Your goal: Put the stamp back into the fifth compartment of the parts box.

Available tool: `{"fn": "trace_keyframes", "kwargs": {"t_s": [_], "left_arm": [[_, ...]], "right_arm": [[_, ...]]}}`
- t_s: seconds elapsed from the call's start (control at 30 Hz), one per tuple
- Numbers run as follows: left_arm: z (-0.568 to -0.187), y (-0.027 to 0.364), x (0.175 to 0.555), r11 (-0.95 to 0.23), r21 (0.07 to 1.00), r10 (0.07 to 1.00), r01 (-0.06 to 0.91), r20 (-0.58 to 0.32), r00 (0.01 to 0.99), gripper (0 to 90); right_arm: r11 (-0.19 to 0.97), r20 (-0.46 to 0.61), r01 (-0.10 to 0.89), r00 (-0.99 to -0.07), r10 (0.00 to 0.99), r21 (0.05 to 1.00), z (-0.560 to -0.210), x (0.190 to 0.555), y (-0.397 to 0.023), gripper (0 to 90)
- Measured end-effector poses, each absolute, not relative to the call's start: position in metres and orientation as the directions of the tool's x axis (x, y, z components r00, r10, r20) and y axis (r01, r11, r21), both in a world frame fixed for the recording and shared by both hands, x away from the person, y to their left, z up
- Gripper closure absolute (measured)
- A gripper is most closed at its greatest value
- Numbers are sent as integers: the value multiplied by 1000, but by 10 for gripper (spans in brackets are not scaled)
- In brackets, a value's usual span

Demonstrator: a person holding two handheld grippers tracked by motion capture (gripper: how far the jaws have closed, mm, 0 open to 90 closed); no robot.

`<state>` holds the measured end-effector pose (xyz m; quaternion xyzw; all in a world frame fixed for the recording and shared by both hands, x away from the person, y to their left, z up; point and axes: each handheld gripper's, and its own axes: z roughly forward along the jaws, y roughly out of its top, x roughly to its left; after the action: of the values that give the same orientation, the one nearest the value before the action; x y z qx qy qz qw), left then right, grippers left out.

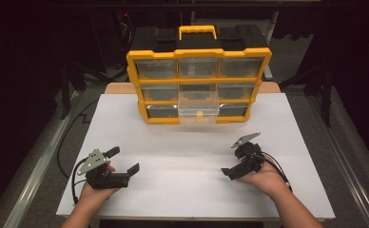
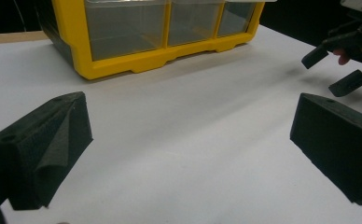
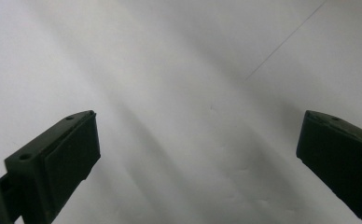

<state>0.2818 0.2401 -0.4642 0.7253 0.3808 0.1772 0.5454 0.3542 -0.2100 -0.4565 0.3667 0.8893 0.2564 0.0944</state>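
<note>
Nearest the person, the left gripper (image 1: 123, 160) and the right gripper (image 1: 231, 160) both rest low on the white surface (image 1: 187, 156), fingers spread wide and holding nothing. Between them and ahead of them lies plenty of bare room, though each hand sits close to the near edge, and a backward pull could carry a cable off it.

Farther out, the clear drawer (image 1: 199, 105) juts from the middle of the yellow organizer (image 1: 199, 83), overhanging the surface with a small yellow piece (image 1: 199, 115) inside. I'd judge the danger to be there: a hard or off-centre push could slide the whole organizer back toward the far edge, or skew and jam the drawer. Its neighbours crowd it on both sides.
</note>
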Motion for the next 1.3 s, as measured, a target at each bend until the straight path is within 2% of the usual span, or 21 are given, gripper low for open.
{"fn": "trace_keyframes", "kwargs": {"t_s": [0.13, 0.53, 0.93, 1.3], "left_arm": [[-465, 240, 282, -116, 921, 751, 372, -164, 640, 1], [-467, 241, 284, -127, 916, 753, 381, -161, 638, 1], [-469, 238, 286, -145, 908, 757, 394, -155, 635, 1], [-471, 231, 283, -163, 901, 756, 402, -148, 638, 1]], "right_arm": [[522, 57, 586, -697, 715, 620, -462, 346, -219, 1], [330, 90, 473, -670, 737, 817, -463, 321, -222, 1], [204, 83, 365, -635, 768, 908, -457, 305, -248, 1], [175, 72, 331, -617, 784, 927, -458, 306, -255, 1]]}}
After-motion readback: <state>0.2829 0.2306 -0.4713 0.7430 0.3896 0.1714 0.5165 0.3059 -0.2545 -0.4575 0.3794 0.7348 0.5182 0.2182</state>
